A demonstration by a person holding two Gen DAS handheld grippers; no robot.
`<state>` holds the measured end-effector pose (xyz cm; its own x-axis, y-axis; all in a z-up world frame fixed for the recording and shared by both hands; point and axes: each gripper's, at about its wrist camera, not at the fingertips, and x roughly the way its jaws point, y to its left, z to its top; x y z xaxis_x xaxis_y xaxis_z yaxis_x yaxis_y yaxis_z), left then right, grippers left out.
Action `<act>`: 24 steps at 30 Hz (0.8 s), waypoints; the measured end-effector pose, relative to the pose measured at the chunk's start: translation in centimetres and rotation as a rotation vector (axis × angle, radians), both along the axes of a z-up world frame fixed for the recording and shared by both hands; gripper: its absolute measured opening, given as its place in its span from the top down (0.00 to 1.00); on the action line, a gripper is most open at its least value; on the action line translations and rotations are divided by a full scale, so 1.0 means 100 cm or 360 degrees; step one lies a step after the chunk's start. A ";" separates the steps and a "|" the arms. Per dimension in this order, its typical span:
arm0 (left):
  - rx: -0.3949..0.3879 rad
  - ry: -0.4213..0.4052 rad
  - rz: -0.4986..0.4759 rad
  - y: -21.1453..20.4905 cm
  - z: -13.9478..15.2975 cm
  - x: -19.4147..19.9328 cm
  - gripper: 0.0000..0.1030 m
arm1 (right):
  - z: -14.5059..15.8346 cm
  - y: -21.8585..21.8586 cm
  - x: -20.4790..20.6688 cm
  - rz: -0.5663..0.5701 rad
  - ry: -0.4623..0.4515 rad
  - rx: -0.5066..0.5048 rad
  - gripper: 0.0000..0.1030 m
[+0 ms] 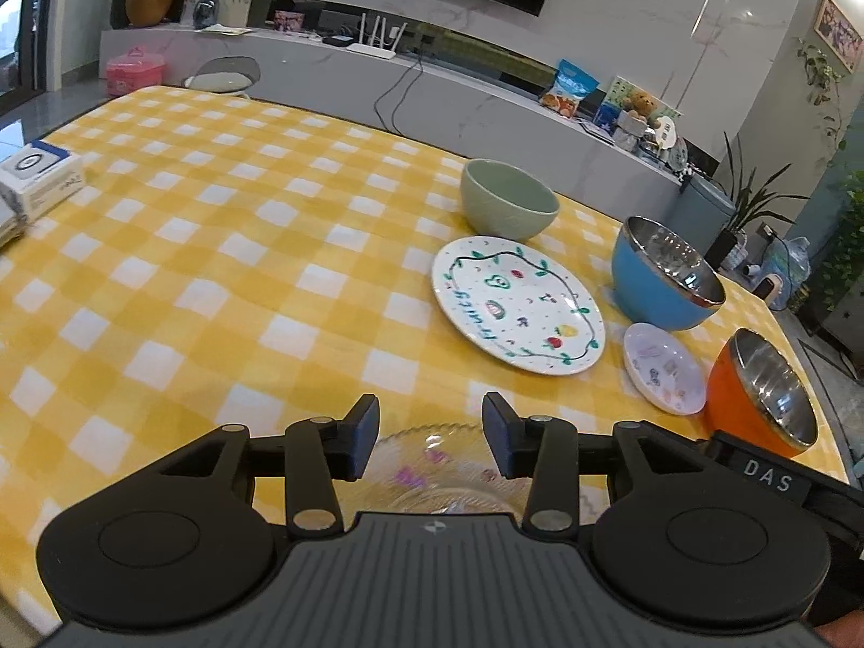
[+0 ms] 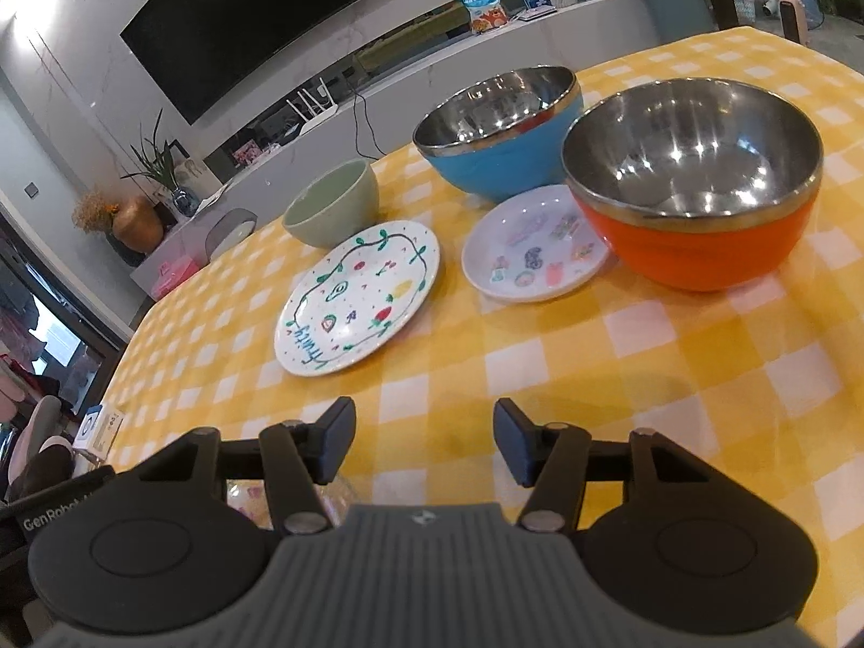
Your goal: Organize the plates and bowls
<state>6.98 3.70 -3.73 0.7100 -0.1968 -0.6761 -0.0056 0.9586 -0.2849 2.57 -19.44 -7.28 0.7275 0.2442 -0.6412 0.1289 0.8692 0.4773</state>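
Note:
On the yellow checked tablecloth (image 1: 216, 248) lie a large white plate with fruit drawings (image 1: 517, 303) (image 2: 357, 297) and a small white saucer with stickers (image 1: 665, 368) (image 2: 537, 260). Around them stand a green bowl (image 1: 507, 206) (image 2: 332, 204), a blue steel-lined bowl (image 1: 665, 282) (image 2: 499, 132) and an orange steel-lined bowl (image 1: 761, 394) (image 2: 694, 183). A clear glass dish (image 1: 432, 464) (image 2: 254, 502) sits just under my left gripper (image 1: 430, 440), which is open above its rim. My right gripper (image 2: 424, 440) is open and empty over bare cloth, short of the plates.
A white box (image 1: 40, 181) lies at the table's left edge. The right gripper's body (image 1: 777, 480) shows beside the orange bowl. Beyond the table are a TV bench (image 1: 432, 86), a chair (image 1: 224, 75) and potted plants.

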 end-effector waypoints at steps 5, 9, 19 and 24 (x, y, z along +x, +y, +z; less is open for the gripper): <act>-0.0026 -0.0003 -0.0019 -0.007 -0.002 0.016 0.51 | -0.003 -0.001 0.010 -0.0033 -0.0005 0.0026 0.45; -0.0049 0.0008 -0.0043 -0.011 -0.005 0.035 0.51 | -0.004 0.001 0.022 -0.0035 -0.0023 0.0051 0.46; -0.0053 0.0017 -0.0092 -0.008 -0.014 0.087 0.52 | -0.018 0.001 0.059 -0.0025 0.0001 0.0190 0.66; -0.0104 0.0046 -0.0097 0.002 -0.023 0.115 0.53 | -0.024 -0.004 0.072 -0.0041 0.0002 0.0234 0.70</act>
<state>18.46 3.92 -6.02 0.6756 -0.2834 -0.6806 0.0431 0.9367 -0.3474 9.75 -19.86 -9.66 0.7338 0.3168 -0.6010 0.1510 0.7864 0.5989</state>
